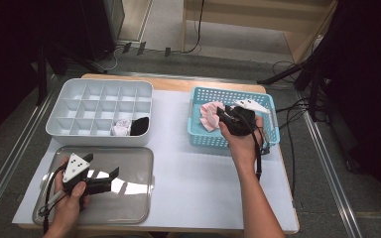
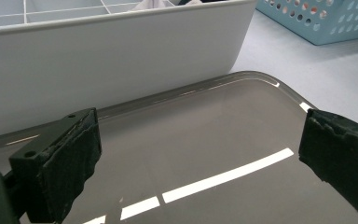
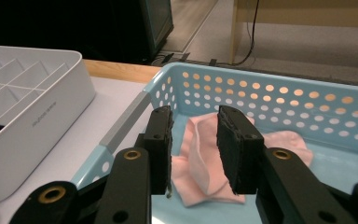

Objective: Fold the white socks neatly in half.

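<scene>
A pink cloth (image 1: pixel 209 115) lies crumpled in the left part of a light blue perforated basket (image 1: pixel 230 91) at the right of the table. My right gripper (image 1: pixel 222 114) reaches into the basket just over the cloth. In the right gripper view its jaws (image 3: pixel 194 135) stand narrow with a gap, and the pink cloth (image 3: pixel 200 172) shows below and beyond them, apparently unpressed. My left gripper (image 1: pixel 101 166) rests open above a grey metal tray (image 1: pixel 129 198) at front left. Nothing lies between its pads (image 2: pixel 70 163).
A white compartment box (image 1: pixel 99 139) stands behind the tray, with a white roll (image 1: pixel 122 128) and a black roll (image 1: pixel 140 126) in its front right cells. Pale mat covers the table between box and basket. The table's edge runs close behind both containers.
</scene>
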`<state>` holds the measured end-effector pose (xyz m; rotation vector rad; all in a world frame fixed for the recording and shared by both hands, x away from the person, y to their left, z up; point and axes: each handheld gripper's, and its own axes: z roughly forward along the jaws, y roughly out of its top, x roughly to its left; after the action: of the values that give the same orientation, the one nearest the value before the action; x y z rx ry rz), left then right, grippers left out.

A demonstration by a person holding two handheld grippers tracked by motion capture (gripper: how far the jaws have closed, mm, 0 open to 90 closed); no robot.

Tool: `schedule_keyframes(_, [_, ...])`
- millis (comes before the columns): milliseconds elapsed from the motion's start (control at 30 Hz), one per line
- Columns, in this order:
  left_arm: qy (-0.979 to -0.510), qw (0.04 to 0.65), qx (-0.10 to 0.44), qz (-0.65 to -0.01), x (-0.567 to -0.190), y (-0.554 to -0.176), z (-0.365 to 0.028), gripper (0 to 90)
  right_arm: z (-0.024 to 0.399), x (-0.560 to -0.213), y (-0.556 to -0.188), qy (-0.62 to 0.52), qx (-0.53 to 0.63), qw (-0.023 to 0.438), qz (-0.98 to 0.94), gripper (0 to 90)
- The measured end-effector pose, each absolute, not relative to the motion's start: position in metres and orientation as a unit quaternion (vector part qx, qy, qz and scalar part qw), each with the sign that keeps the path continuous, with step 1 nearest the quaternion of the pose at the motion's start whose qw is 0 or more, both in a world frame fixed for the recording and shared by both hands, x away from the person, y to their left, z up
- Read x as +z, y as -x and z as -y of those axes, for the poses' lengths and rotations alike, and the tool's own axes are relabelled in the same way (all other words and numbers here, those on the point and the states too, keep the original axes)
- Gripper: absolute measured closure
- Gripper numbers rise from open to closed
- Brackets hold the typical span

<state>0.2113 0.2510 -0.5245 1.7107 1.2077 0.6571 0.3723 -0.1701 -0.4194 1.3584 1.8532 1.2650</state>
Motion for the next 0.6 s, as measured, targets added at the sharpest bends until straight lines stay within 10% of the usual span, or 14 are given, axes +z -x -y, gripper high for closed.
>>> schedule_keyframes(600, [-0.693, 0.458, 0.260, -0.493, -0.525, -0.212, -0.252, 0.0, 0.157, -0.438, -0.460, -0.501, 0.439, 0.231, -0.709, 65.6])
